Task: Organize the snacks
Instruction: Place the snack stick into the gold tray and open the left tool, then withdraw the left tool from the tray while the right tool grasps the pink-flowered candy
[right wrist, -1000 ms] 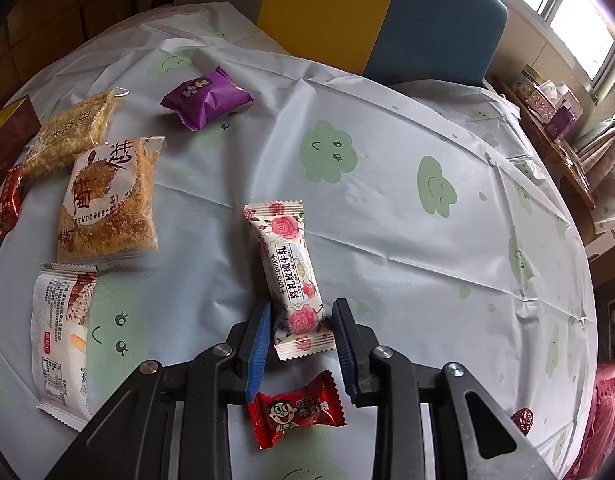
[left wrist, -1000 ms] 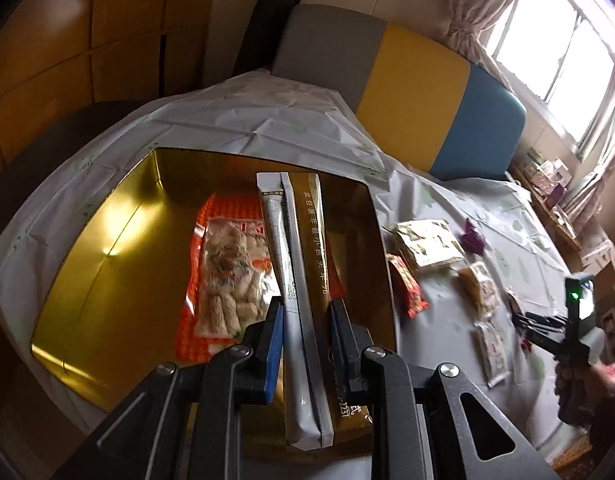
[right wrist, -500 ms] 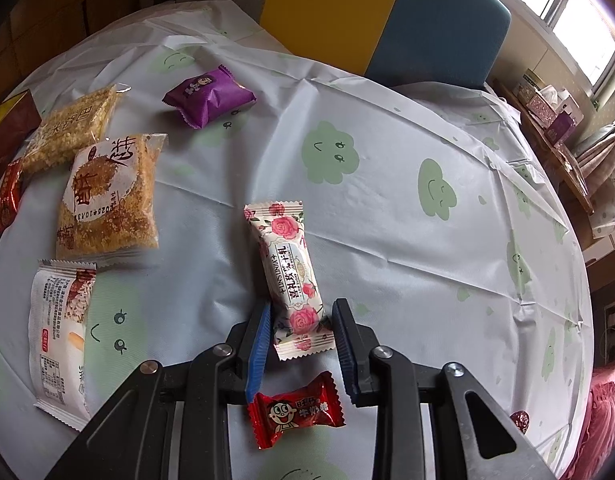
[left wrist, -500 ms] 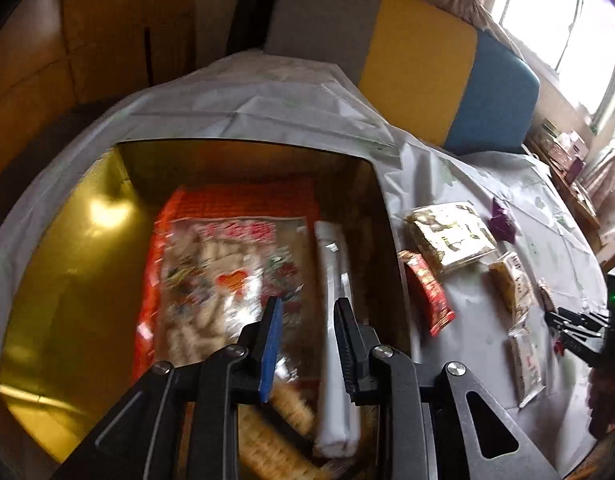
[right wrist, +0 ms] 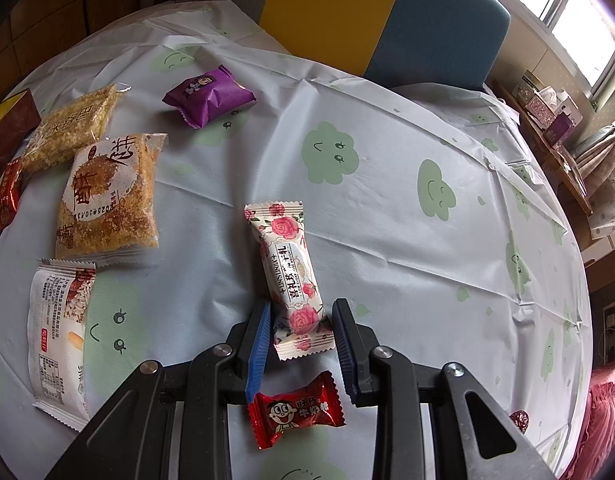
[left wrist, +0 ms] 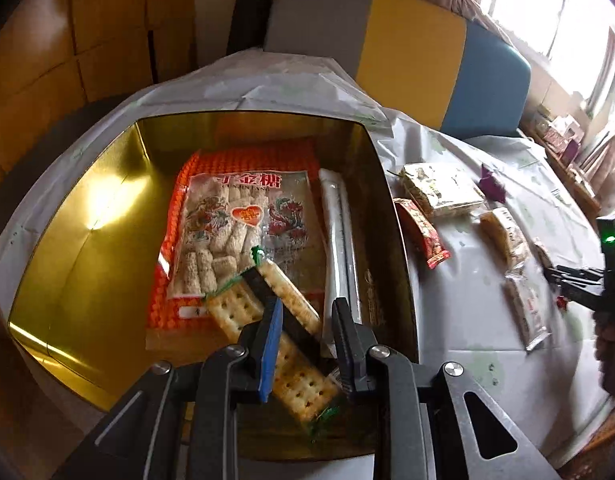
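Note:
A gold tin (left wrist: 87, 184) holds an orange bag of rice sticks (left wrist: 227, 216), cracker packs (left wrist: 295, 376) and a long silver pack (left wrist: 339, 232) lying along its right wall. My left gripper (left wrist: 307, 308) hovers over the crackers, open, gripping nothing. On the cloud-print tablecloth (right wrist: 387, 240) lies a rose-patterned candy pack (right wrist: 291, 268). My right gripper (right wrist: 301, 308) straddles its near end, open, with a small gap at each pad. A red wrapped candy (right wrist: 295, 408) lies just under the right gripper's fingers.
Left of the right gripper lie a purple pack (right wrist: 209, 94), two golden crisp packs (right wrist: 107, 196), a white pack (right wrist: 61, 332) and a red pack (right wrist: 5, 196). A small red candy (right wrist: 519, 420) sits near the table's right edge. A grey, yellow and blue bench (left wrist: 407, 48) stands behind.
My left gripper has let go of the long silver pack, which now lies in the tin by the right wall. The gripper has sunk closer to the tin. The right gripper has not moved.

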